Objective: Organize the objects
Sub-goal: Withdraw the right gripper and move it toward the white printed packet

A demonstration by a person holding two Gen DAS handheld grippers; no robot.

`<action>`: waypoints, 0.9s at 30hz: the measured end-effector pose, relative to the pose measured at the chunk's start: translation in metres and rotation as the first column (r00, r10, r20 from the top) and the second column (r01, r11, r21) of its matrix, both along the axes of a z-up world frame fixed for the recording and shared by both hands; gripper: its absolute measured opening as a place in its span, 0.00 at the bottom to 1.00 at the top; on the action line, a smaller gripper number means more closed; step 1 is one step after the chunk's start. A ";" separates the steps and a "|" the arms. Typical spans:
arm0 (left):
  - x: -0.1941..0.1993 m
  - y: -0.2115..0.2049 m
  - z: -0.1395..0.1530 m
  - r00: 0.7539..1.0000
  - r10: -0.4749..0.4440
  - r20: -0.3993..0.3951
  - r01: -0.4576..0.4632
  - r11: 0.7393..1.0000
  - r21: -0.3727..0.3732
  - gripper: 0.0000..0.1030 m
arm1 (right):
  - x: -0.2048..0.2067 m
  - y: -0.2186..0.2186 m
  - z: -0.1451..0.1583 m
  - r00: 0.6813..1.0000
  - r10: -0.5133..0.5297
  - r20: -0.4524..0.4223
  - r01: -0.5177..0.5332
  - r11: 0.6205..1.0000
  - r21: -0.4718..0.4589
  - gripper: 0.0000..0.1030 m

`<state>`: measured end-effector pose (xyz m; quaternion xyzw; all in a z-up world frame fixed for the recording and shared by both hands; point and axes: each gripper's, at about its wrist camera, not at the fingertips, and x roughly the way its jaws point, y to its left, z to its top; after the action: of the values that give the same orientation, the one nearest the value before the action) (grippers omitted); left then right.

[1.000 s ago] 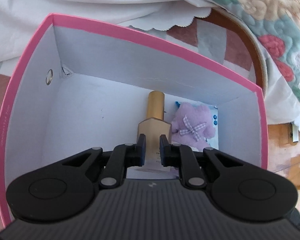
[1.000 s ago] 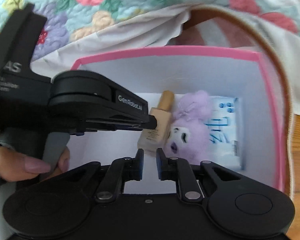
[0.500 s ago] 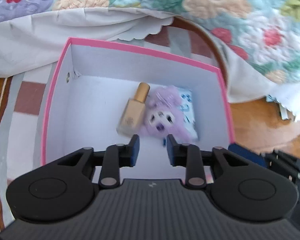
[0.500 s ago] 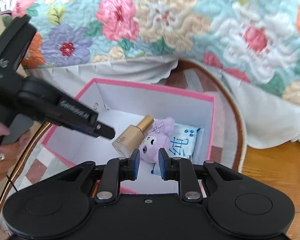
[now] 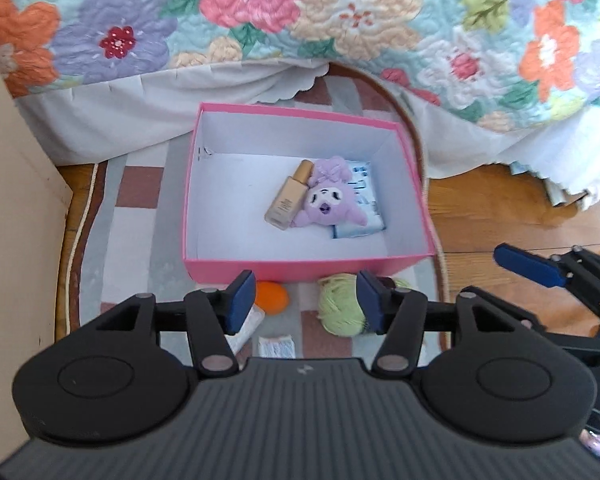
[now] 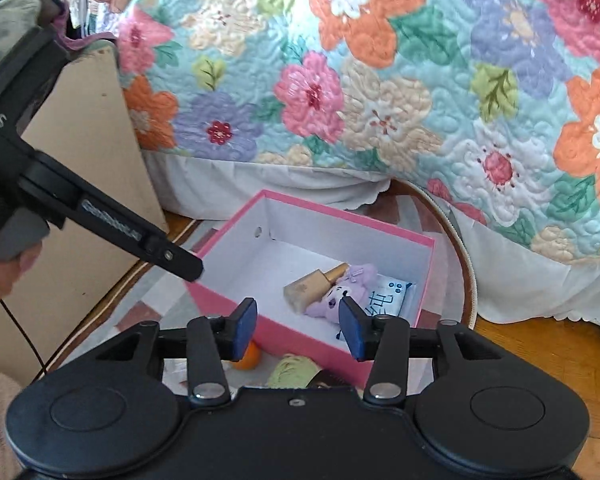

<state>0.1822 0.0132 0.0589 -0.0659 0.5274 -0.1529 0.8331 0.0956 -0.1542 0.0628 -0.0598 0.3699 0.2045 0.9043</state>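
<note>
Pink-walled and white inside, the box (image 5: 300, 266) sits on a checked rug (image 5: 136, 216) beside the bed; inside it, toward the right half, a gold-capped foundation bottle (image 5: 288, 202) lies touching a purple plush toy (image 5: 328, 200), which rests partly on a blue-and-white packet (image 5: 366, 216). Outside the near wall lie an orange ball (image 5: 274, 298), a green yarn ball (image 5: 340, 308), a white tube (image 5: 246, 328) and a small wipe pack (image 5: 276, 347). The left gripper (image 5: 306, 300) hangs above these, jaws spread wide and empty; the right gripper (image 6: 298, 332) is likewise spread apart, holding nothing. A floral quilt (image 5: 300, 20) drapes behind; wood floor (image 5: 500, 208) shows at right.
</note>
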 end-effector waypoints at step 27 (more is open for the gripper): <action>-0.075 0.039 -0.078 0.999 0.042 0.004 -0.042 0.999 0.017 0.78 | -0.082 0.054 -0.059 0.967 0.219 0.133 -0.209 0.974 -0.087 0.93</action>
<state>0.1069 0.0524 -0.0189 -0.0696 0.5257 -0.1309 0.8377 0.0133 -0.1001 0.0038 -0.1466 0.3035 0.2824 0.8981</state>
